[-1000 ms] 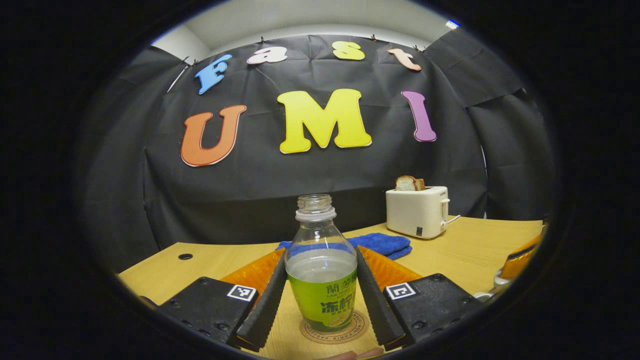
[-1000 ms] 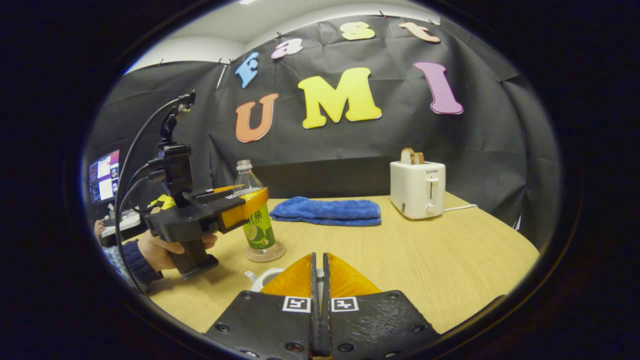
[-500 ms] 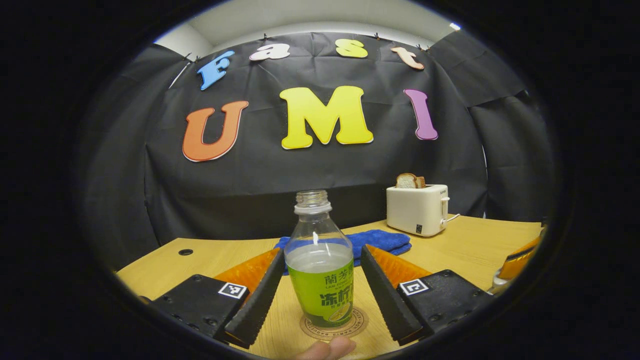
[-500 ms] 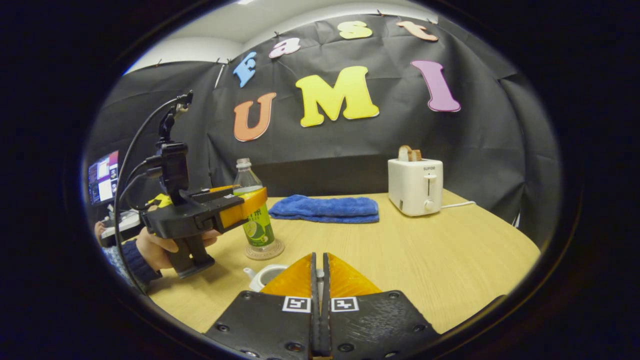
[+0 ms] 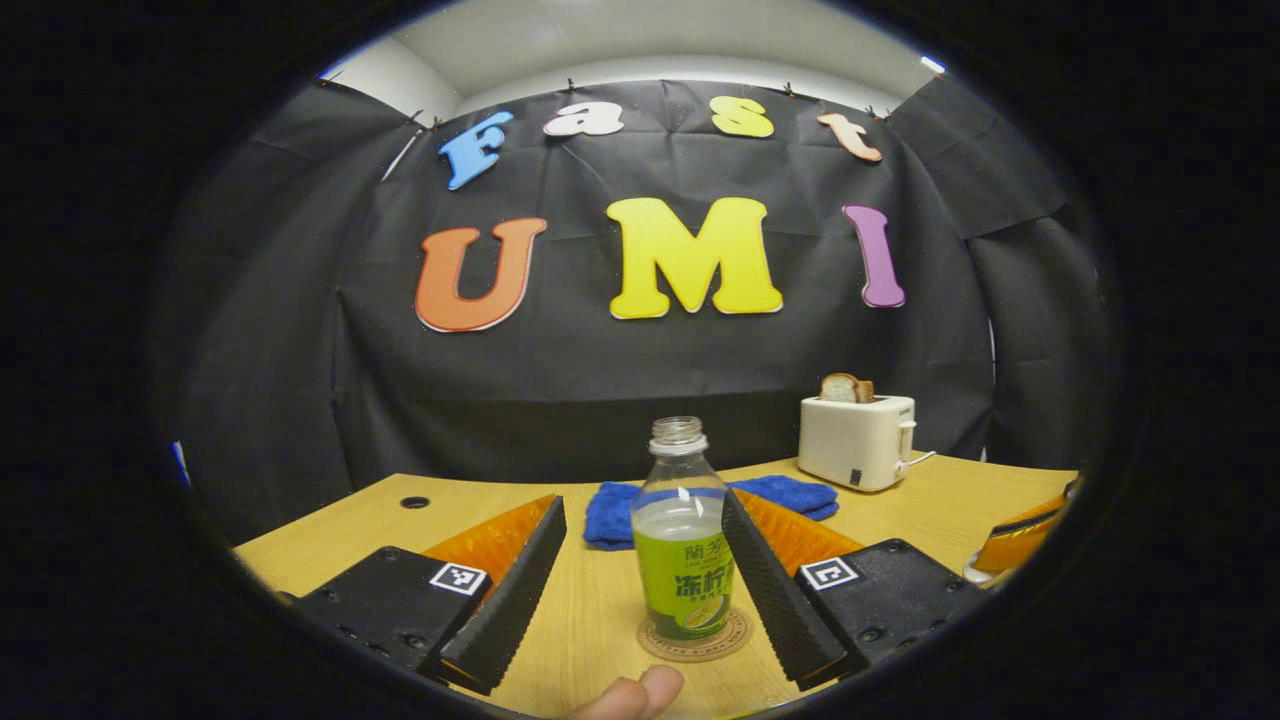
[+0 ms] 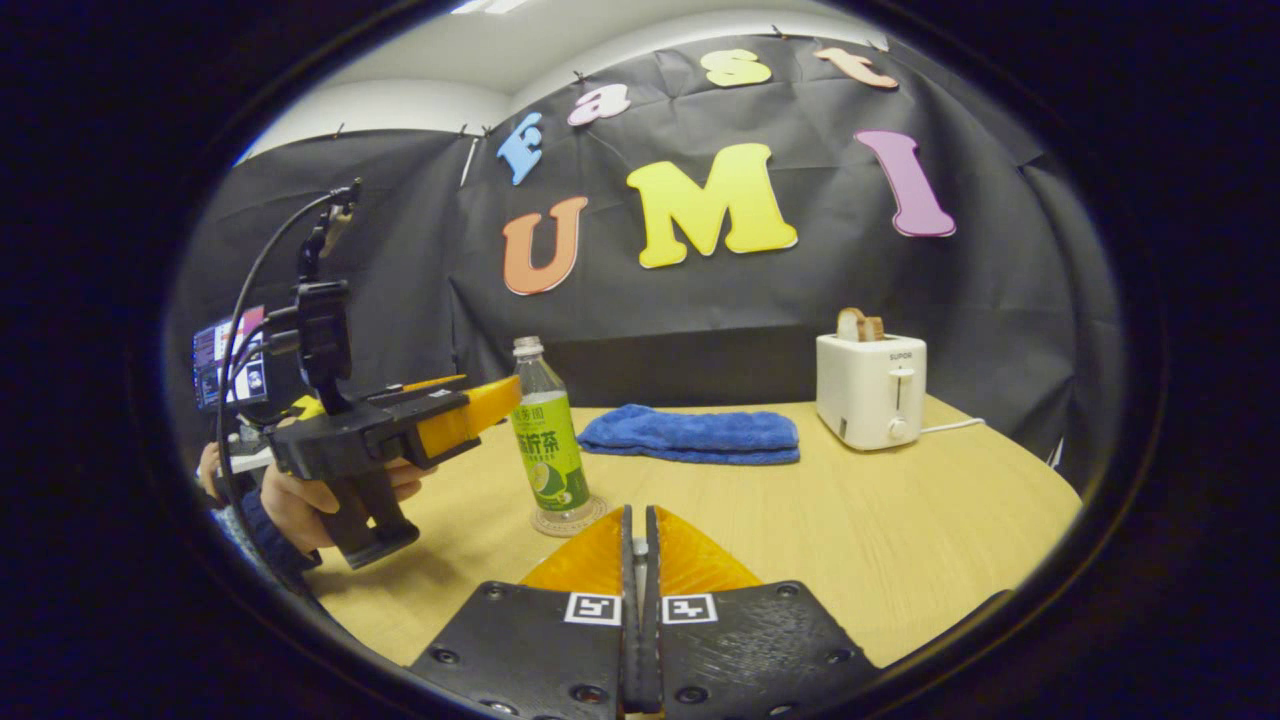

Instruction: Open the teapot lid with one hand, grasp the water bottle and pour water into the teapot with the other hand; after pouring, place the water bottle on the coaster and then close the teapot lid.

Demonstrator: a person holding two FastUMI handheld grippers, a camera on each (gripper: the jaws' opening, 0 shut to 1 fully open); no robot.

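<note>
My left fingers [image 5: 745,580] stand apart with the water bottle [image 5: 684,555] beyond them, bare counter [image 5: 590,620] in the gap. Past it the blue towel [image 6: 690,435] and toaster [image 6: 872,390] line the back (open wood on my right side).

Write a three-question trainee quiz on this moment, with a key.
1. True or false: the bottle stands upright on the coaster.
2. How does the left gripper stand to the bottle? A. shut on it B. open, bottle free between its fingers C. lifting it
3. Fill in: the right gripper's fingers are pressed ____.

Key: 1 true. 2 B: in the right gripper view the left gripper sits beside the bottle, not clamping it. 3 together.
</note>
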